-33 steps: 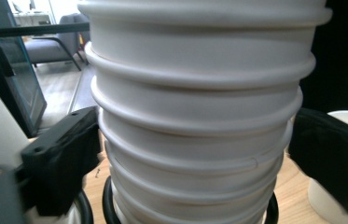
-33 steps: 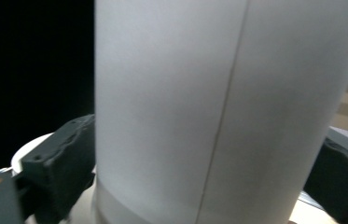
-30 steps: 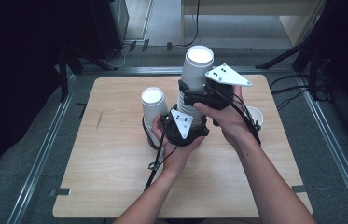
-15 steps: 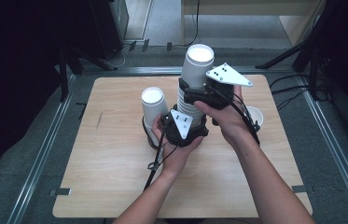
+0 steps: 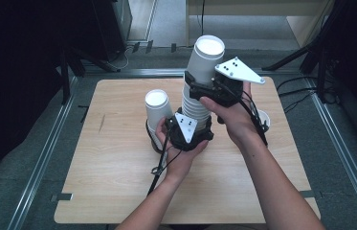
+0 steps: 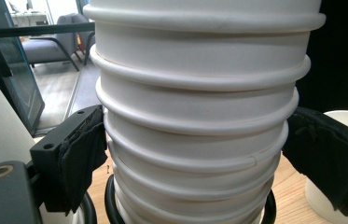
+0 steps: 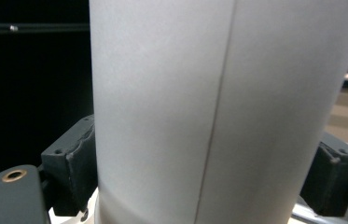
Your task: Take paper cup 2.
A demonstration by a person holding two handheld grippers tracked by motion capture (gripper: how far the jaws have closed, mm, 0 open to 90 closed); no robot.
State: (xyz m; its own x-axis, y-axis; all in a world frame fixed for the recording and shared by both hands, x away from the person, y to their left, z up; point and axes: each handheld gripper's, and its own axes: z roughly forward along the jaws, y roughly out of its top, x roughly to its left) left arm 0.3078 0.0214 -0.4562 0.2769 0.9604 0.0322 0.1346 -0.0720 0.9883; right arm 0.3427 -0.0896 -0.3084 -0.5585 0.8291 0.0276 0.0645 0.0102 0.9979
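Standing on the table (image 5: 118, 191), the cup stack (image 5: 196, 111) is clamped low by your left gripper (image 6: 195, 163); your right gripper (image 7: 209, 179) is closing its jaws on the top cup (image 5: 206, 60). Single cup (image 5: 158, 106) is standing beside.

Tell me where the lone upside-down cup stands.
In the high view, the lone cup stands left of the cup stack, by the left gripper.
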